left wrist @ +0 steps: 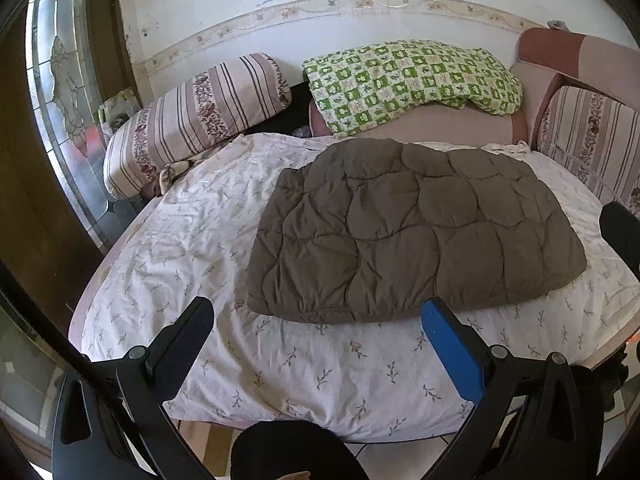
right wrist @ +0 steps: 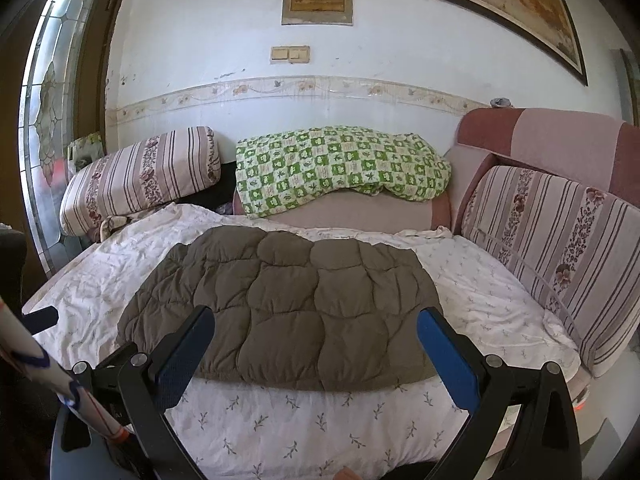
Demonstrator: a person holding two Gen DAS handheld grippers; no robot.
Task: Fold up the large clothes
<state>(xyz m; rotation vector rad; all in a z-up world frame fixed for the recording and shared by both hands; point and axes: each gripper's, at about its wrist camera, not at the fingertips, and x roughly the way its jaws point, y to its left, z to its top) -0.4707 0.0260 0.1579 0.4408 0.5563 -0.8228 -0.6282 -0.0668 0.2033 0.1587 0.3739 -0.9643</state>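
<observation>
1. The bed (left wrist: 224,240) carries the brown quilted jacket (left wrist: 412,232), lying flat at its middle.
2. The jacket looks puffy, soft and light; its near hem corners suit gripping.
3. The left tongs (left wrist: 316,320) and right tongs (right wrist: 316,330) gape open, empty.

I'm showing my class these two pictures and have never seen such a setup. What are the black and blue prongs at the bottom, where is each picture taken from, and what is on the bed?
There is no robot here: a person holds a two-finger gripper in each hand, and each carries a wide-angle camera looking along its fingers. One picture comes from the left gripper, the other from the right gripper. The prongs are those fingers; both pairs stand open and hold nothing. On the bed's white sheet lies a brown quilted garment, already folded into a rectangle. Behind it are a striped pillow and a green checked blanket.
</observation>
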